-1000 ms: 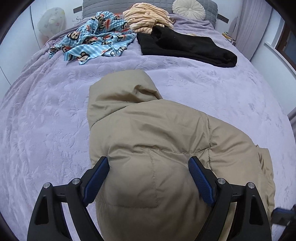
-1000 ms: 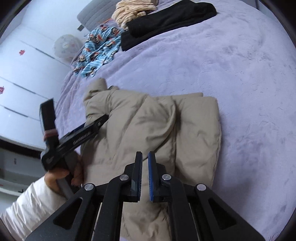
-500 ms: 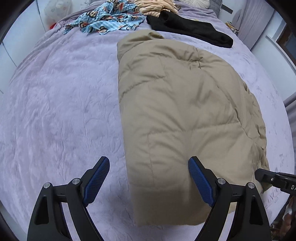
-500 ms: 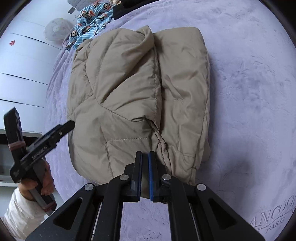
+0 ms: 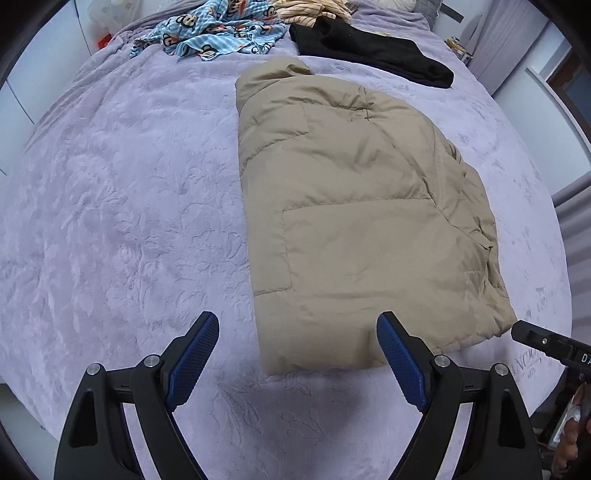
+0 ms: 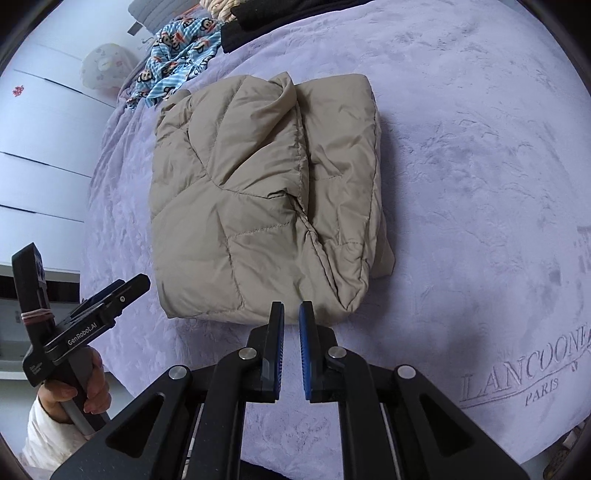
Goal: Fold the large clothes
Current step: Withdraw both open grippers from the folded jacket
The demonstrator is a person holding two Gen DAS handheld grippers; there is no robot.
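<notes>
A tan padded jacket lies folded into a rough rectangle on the lavender bedspread. It also shows in the right wrist view, sleeve and side layers folded on top. My left gripper is open and empty, held just short of the jacket's near edge. My right gripper is shut on nothing, its tips just short of the jacket's near edge. The left gripper also shows at the left of the right wrist view.
At the far end of the bed lie a blue monkey-print garment, a black garment and a striped yellow garment. White wardrobe doors stand beside the bed. The bed's near edge is close below both grippers.
Both grippers have pulled back from the jacket toward the bed's near edge. The jacket, bunched under the left gripper a second ago, now lies flat and folded, apart from both.
</notes>
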